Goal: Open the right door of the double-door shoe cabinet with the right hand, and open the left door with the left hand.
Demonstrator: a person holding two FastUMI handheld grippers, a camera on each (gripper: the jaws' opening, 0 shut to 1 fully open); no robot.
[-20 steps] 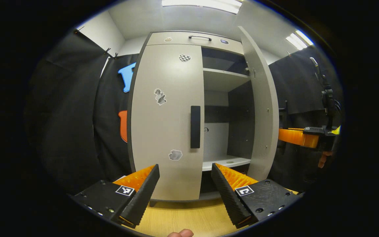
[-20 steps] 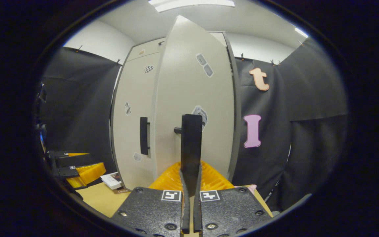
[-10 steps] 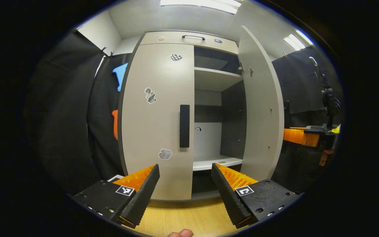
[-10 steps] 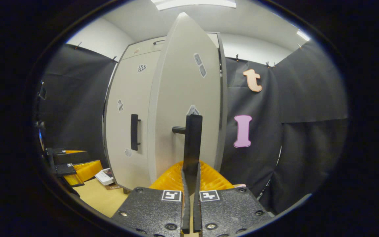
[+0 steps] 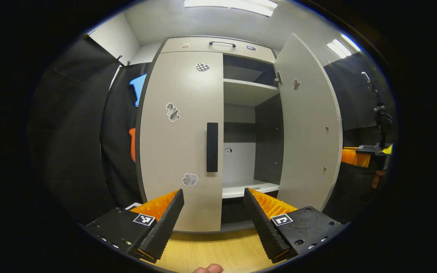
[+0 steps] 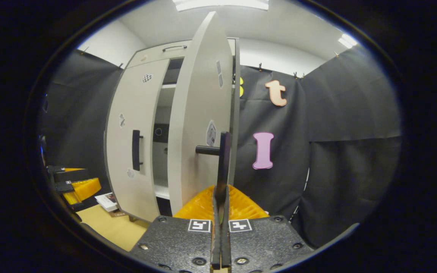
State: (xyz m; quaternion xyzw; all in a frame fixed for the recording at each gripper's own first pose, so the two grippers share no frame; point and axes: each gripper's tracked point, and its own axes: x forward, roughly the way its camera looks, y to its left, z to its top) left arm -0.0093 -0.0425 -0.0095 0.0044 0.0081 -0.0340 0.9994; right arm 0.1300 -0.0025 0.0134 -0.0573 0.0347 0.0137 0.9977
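Observation:
The grey shoe cabinet's left door (image 5: 180, 140) is closed, and its black vertical handle (image 5: 212, 147) stands ahead of my left gripper (image 5: 214, 193). That gripper is open, holds nothing, and is a short way off the door. The right door (image 5: 309, 132) is swung wide open. In the right gripper view, my right gripper (image 6: 220, 197) is shut on the right door's black handle (image 6: 224, 163), beside the right door (image 6: 199, 125). The left door (image 6: 135, 125) and the left gripper (image 6: 78, 187) show at the left. The right gripper (image 5: 359, 157) appears past the open door's edge.
Inside the cabinet are an upper shelf (image 5: 247, 85) and a lower white shelf (image 5: 249, 187). A top drawer with a handle (image 5: 222, 43) sits above the doors. The floor (image 5: 211, 250) is light wood. A booklet (image 6: 106, 201) lies by the cabinet's foot. Black cloth walls stand on both sides.
The right door has swung farther open, pulled by the right gripper on its handle. The left gripper stays open in front of the closed left door, barely shifted.

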